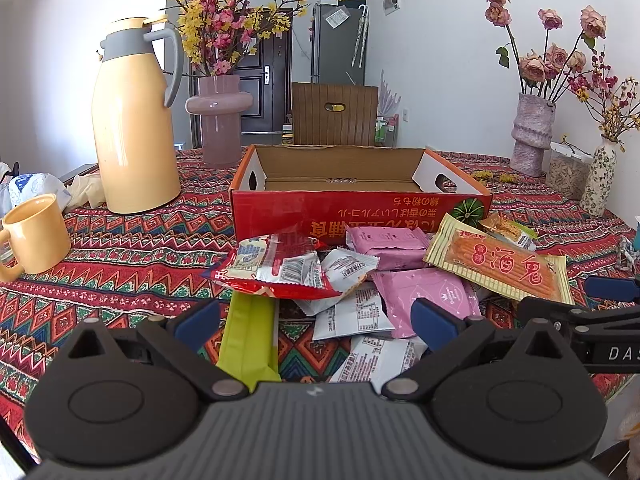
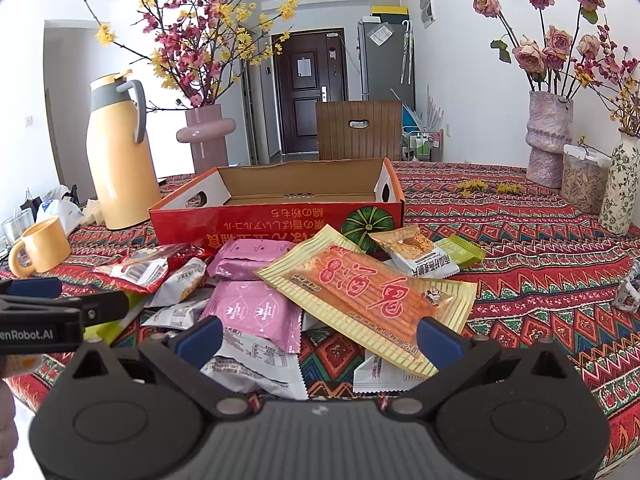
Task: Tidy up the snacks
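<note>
- The left gripper (image 1: 316, 322) stands wide apart and holds nothing; its blue fingertips (image 1: 198, 322) hover low over the near edge of the snack pile.
- The right gripper (image 2: 318, 334) is likewise spread wide and holds nothing, just to the right of the left one, which shows at the left edge of its view.
- Between the left gripper's fingers lie a lime-green packet (image 1: 248, 340) toward the left finger and several white sachets (image 1: 352, 312) toward the right finger.
- Just ahead of the left gripper a red-and-white wrapper (image 1: 280, 268) rests on top of the pile.
- Between the right gripper's fingers lies a pink packet (image 2: 256, 310); a second pink packet (image 2: 252, 258) sits farther ahead.
- A long yellow packet with an orange panel (image 2: 368, 294) slants across the pile, its near end just beside the right gripper's right finger.
- Beyond it, to the right, lie a white-and-orange packet (image 2: 416, 254) and a small green packet (image 2: 464, 250).
- Straight ahead of both grippers, touching the far side of the pile, stands an open red cardboard box (image 1: 360, 210), nothing visible inside.
- Far left ahead are a yellow mug (image 1: 38, 238) and a tall yellow thermos jug (image 1: 132, 120).
- All rest on a patterned tablecloth (image 2: 540, 280).
</note>
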{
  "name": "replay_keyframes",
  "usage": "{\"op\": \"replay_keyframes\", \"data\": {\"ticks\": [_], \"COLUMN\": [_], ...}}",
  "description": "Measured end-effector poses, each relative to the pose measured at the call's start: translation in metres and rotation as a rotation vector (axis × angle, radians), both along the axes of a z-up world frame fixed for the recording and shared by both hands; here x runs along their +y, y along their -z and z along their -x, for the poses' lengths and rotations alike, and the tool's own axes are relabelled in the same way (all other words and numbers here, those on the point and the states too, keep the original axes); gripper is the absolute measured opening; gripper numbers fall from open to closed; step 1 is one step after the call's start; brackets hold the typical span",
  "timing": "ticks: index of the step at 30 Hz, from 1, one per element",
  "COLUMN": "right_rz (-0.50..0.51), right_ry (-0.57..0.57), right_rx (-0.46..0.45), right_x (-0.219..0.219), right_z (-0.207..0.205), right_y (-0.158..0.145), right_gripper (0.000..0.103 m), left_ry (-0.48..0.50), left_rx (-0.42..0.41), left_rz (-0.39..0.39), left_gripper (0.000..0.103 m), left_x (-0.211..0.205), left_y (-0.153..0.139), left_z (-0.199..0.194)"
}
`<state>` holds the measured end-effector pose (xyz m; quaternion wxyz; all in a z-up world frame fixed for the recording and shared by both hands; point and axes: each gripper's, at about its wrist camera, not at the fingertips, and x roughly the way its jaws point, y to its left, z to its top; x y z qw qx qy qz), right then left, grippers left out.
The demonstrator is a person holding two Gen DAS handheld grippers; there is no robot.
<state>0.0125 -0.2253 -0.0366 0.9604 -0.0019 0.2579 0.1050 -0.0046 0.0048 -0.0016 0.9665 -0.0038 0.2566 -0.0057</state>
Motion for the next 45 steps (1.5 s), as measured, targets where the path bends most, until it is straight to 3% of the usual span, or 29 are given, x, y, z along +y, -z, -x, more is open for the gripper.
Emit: {"op": "replay_keyframes", "data": {"ticks": [45], "right_rz": [-0.007], "right_ry": [-0.004], "right_rx": [0.003], "right_x": [0.0024], "right_z": [0.0045], "right_y": [-0.0004], "right_gripper": [0.103], "left_ry": [-0.017], "left_rx": [0.011], "left_rz": [0.017], "left_gripper": [0.103], "left_x": [0.0062], "left_y": [-0.0016], "left_z": [0.0081]}}
